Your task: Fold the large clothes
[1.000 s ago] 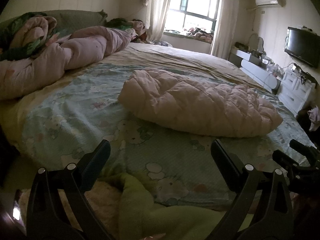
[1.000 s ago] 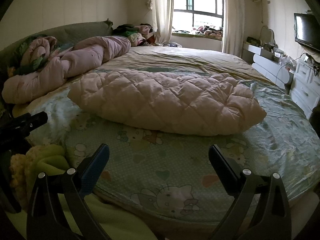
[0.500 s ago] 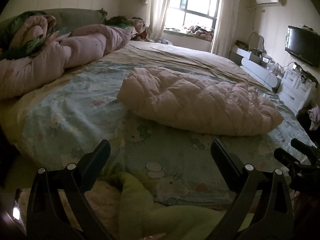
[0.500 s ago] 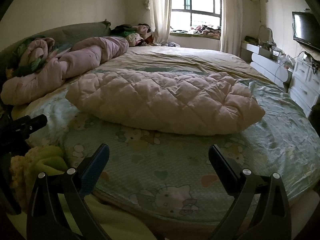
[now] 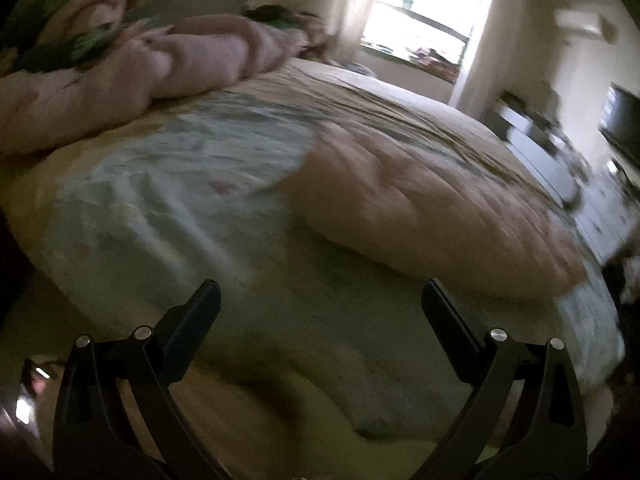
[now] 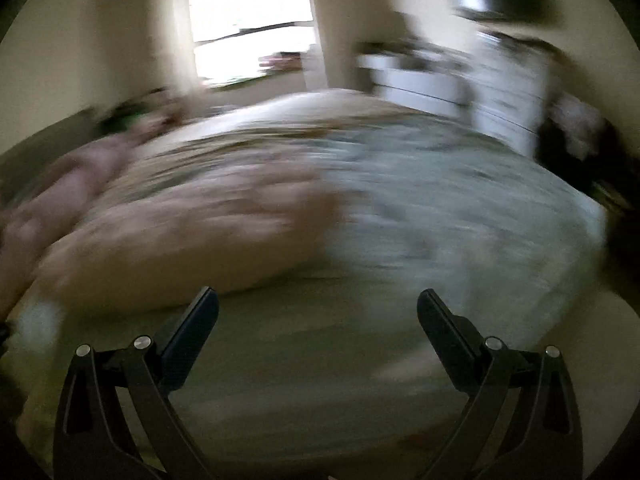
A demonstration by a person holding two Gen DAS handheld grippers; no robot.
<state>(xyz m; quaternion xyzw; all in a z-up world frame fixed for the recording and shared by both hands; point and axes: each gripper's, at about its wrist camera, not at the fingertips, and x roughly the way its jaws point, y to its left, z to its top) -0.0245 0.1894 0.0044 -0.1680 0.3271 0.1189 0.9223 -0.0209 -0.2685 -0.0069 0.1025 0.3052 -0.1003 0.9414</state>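
**Pink quilted garment on bed; both grippers wide apart and empty**

Pink quilted garment [image 5: 432, 208]: lies flat on the bed's pale blue printed sheet [image 5: 168, 200]. In the left wrist view it sits at 1 to 3 o'clock from frame centre, beyond the fingers and well apart from them. In the right wrist view the same garment [image 6: 180, 232] appears at 9 o'clock, heavily blurred; its quilting cannot be made out there.

Left gripper [image 5: 320, 308]: jaws spread wide, nothing between them. Both black fingers [image 5: 192, 328] point over the near edge of the bed. A yellow-green fabric [image 5: 320, 412] lies below the fingers at 6 o'clock; contact cannot be determined.

Right gripper [image 6: 318, 316]: jaws spread wide, nothing held. The fingers [image 6: 190, 332] point at the sheet [image 6: 440, 208] near the bed's front edge, with the garment's near edge just beyond the finger at 8 o'clock.

Surroundings: a rolled pink duvet [image 5: 120, 80] lies at 10 o'clock in the left wrist view. A bright window [image 5: 424, 12] stands at 12 o'clock. A dark screen [image 5: 624, 120] hangs at 3 o'clock. Both views show motion blur.
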